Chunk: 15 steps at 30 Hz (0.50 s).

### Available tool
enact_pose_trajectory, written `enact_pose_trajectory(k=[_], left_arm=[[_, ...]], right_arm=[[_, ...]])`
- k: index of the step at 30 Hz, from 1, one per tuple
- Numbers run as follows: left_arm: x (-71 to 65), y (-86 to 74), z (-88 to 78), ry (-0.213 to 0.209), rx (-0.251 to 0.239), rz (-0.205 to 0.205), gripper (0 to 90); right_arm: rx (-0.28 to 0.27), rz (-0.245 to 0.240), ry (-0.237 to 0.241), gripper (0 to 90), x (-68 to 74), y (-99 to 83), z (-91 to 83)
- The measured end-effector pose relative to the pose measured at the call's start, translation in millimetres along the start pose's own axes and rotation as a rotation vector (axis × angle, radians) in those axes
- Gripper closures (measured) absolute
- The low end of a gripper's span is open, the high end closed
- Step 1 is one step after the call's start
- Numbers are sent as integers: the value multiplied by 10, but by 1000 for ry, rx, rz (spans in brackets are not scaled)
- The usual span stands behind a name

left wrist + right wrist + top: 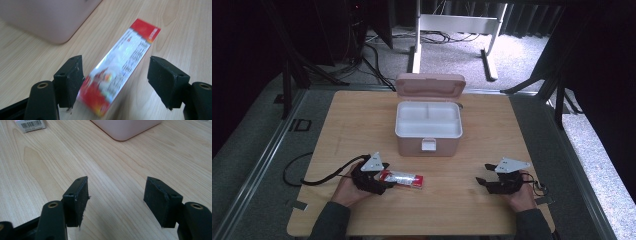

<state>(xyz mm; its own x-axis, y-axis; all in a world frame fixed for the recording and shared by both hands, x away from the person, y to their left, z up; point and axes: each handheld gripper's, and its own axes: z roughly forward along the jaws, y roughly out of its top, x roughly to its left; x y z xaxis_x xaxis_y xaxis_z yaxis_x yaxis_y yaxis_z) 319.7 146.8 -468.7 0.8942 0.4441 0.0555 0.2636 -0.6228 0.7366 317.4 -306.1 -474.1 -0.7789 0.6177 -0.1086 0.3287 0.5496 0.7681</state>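
A: We start with the tabletop (362, 115), a pale wood-grain board with rounded corners, smooth and flat. At its far middle stands the pink box (428, 127), a rounded plastic case with its lid (430, 85) tipped back and a white tray (428, 120) inside, split into compartments.

B: And the packet?

A: We see the red and white packet (403, 179) lying flat at the near left, just in front of the box; it is long, glossy and printed with small text. In the left gripper view it (117, 67) runs between the jaws of the left tool (115, 82). The jaws stand wide: one side sits against the packet's edge, the other is clear of it, so we call the tool open, not gripping.

B: The other hand?

A: The right tool (486, 180) rests at the near right, well apart from the packet, its jaws spread over bare wood (115, 202).

B: Room to move?

A: Open board lies between the two tools and on both sides of the box. The box's front wall stands just beyond the packet.
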Motion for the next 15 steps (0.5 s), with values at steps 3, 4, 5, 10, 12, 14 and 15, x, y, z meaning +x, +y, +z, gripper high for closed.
enact_pose_trajectory(k=[3, 4, 5, 10, 12, 14, 15], left_arm=[[3, 89, 134, -11, 20, 24, 292], [8, 110, 175, -14, 26, 30, 292], [14, 125, 202, -26, 32, 31, 292], [14, 170, 375, -60, 65, 44, 291], [17, 163, 405, -70, 79, 45, 310], [10, 145, 422, -67, 90, 44, 370], [10, 133, 407, -55, 88, 46, 397]], right_arm=[[2, 1, 2, 356, 0, -3, -5], [5, -1, 2, 356, 1, -4, -6], [5, -1, 2, 356, 1, -4, -6], [-2, -11, 8, 348, 5, -9, -12], [-4, -12, 10, 348, 4, -11, -16], [-4, -12, 6, 348, 2, -16, -20], [-5, -11, 5, 349, 1, -17, -22]])
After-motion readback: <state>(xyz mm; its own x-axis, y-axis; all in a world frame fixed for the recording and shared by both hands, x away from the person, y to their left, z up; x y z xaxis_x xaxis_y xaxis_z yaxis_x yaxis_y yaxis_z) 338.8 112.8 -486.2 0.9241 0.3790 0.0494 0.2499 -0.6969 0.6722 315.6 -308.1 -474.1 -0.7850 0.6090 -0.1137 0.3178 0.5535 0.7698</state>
